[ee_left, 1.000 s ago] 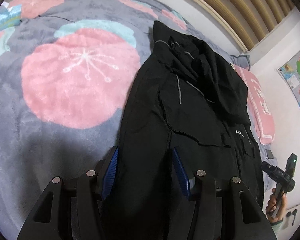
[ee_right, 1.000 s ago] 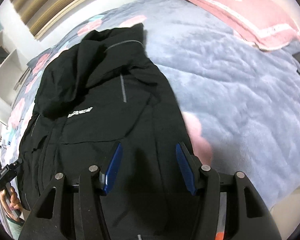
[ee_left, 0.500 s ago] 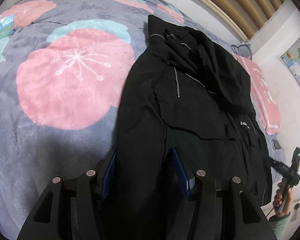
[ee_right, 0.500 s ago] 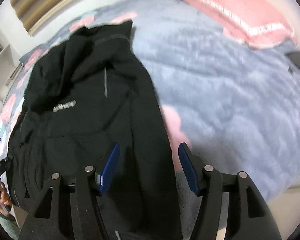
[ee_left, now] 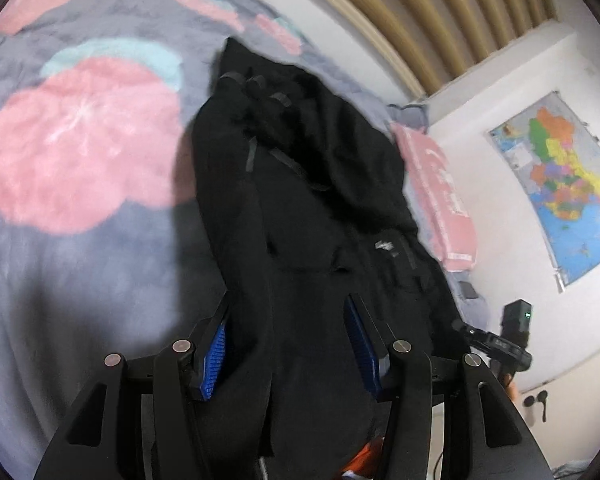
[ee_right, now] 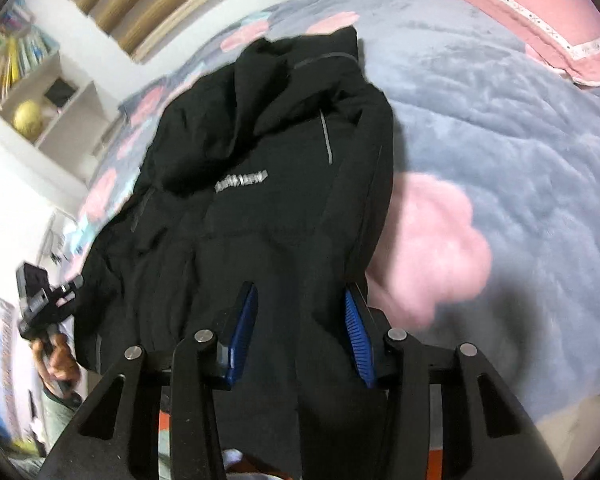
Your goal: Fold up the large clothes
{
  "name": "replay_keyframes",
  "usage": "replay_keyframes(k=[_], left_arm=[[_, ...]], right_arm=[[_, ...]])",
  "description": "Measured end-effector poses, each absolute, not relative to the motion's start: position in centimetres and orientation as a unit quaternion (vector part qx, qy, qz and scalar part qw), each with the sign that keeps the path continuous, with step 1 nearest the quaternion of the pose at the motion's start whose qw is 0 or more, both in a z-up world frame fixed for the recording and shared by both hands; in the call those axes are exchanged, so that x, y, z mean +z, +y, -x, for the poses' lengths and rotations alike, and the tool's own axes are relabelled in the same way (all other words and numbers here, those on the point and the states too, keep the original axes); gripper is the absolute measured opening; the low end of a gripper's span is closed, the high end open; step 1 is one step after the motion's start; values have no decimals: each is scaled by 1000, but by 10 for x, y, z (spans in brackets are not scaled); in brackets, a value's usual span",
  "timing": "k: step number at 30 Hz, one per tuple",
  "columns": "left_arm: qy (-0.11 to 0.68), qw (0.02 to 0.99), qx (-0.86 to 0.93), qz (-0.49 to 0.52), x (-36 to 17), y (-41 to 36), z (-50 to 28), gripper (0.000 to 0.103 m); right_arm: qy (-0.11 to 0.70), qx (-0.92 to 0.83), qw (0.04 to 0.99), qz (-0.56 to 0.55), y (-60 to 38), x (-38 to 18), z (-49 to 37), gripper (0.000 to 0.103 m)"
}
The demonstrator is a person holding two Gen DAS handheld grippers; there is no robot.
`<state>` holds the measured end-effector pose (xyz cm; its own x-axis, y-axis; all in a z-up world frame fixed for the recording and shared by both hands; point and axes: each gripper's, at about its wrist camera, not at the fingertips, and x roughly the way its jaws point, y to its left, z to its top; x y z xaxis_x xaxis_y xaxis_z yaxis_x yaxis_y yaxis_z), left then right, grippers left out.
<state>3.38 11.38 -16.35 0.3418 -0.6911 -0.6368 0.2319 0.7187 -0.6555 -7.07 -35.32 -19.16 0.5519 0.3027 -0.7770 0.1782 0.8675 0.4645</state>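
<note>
lifted slightly since a second ago, black jacket [ee_left: 308,208] hem now raised off grey floral blanket [ee_left: 80,260]. chest lettering blurred, unreadable. open blanket either side; pink pillow [ee_right: 540,12] far right. left gripper [ee_left: 288,344] half-open, fabric between pads, grip uncertain. right gripper [ee_right: 300,332] closing around hem.

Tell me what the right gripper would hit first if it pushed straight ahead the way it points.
Most likely the black jacket: its hem already lies between the closing jaws of the right gripper, with its body directly ahead on the grey blanket.
</note>
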Motion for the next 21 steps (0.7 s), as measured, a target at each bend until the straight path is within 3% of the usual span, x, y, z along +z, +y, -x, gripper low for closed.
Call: replay_keyframes(k=[8,15,21], left_arm=[[525,774,-283,212,-190,128,17,54],[458,771,-350,269,-149,123,24,51],[523,776,-295,191,-183,101,22,51]], right_arm=[[538,31,814,-216,-340,-231,100,50],[476,117,839,-235,-320,-193,110,48],[526,94,819,-209,-303,-227,103,50]])
